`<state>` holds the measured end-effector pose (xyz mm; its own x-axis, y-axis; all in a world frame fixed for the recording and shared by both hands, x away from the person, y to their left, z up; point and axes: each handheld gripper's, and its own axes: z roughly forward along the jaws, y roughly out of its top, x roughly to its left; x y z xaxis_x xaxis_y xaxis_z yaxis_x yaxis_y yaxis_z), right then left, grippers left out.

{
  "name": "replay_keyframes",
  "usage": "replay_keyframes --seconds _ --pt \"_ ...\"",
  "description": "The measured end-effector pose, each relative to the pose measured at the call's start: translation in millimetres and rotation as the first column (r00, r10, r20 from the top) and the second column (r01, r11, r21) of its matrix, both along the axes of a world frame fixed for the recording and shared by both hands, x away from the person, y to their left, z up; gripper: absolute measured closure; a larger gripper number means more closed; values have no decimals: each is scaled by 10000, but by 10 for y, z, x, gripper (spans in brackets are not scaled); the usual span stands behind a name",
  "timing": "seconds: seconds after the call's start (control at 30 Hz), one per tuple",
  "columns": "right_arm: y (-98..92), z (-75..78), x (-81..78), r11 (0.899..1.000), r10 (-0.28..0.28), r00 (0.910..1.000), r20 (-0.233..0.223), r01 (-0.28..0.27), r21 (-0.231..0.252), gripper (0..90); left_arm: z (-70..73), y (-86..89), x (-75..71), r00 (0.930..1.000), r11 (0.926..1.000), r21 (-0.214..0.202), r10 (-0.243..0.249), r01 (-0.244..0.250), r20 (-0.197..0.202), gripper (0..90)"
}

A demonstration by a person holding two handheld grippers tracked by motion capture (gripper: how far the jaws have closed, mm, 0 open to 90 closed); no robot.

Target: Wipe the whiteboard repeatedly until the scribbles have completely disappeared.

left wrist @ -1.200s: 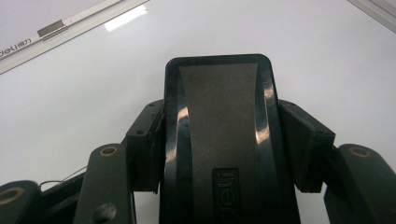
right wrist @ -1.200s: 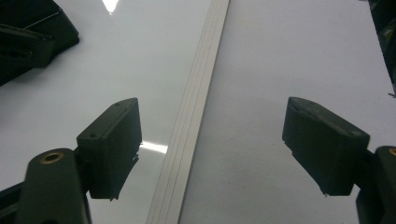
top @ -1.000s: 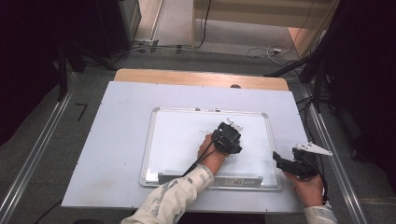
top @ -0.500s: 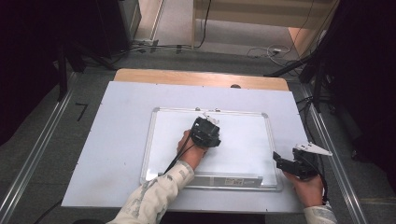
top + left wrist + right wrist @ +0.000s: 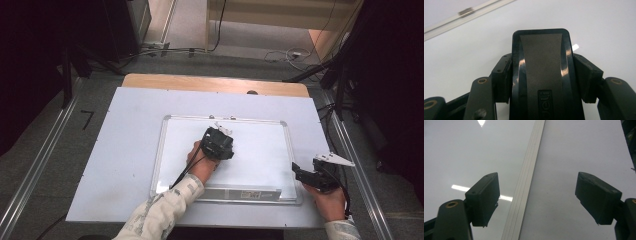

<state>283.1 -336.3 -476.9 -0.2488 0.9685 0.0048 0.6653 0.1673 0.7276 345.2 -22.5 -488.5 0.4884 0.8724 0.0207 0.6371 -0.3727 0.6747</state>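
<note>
Left gripper (image 5: 541,75): jaws clamped on a black eraser (image 5: 541,72), one pad on each long side, the eraser's rounded end sticking out past the pads. In the high view the left gripper (image 5: 217,143) sits over the whiteboard (image 5: 260,150), a little left of the board's middle and nearer its far edge than its near one. Eraser appears to be down on the board surface; actual contact can't be confirmed.

Room around it, relative to the whiteboard: bare white surface on all sides of the eraser, most of it toward the board's right edge. In the left gripper view the far frame rail with a small metal clip (image 5: 466,11) lies ahead and well apart from the eraser tip.

Right gripper (image 5: 541,200): jaws wide open, nothing between them. They straddle the whiteboard's right frame edge (image 5: 525,185), one pad over the board surface, the other over the white counter (image 5: 125,150) beside it. In the high view the right gripper (image 5: 312,172) hangs at the board's near right corner, well apart from the left one.

The whiteboard lies flat, with open counter margin on every side, widest beyond its left edge.
</note>
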Motion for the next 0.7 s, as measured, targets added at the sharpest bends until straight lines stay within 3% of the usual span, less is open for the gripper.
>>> replay_keyframes --seconds 0.2,0.37,0.5,0.7 --pt "9 3 -1 10000 45 10000 9 -45 -11 184 -1 -201 -50 9990 9990 -37 -438 438 -2 399" --pt "11 0 2 10000 63 10000 4 -63 -17 184 -1 -311 -11 9985 9985 -18 -551 551 60 399" --pt "3 4 -7 10000 64 10000 8 -64 16 184 -3 -253 68 9991 9992 10 -395 395 129 398" --pt "-8 -1 -4 10000 48 10000 18 -48 13 184 3 9 158 9994 9994 26 339 -339 62 398"
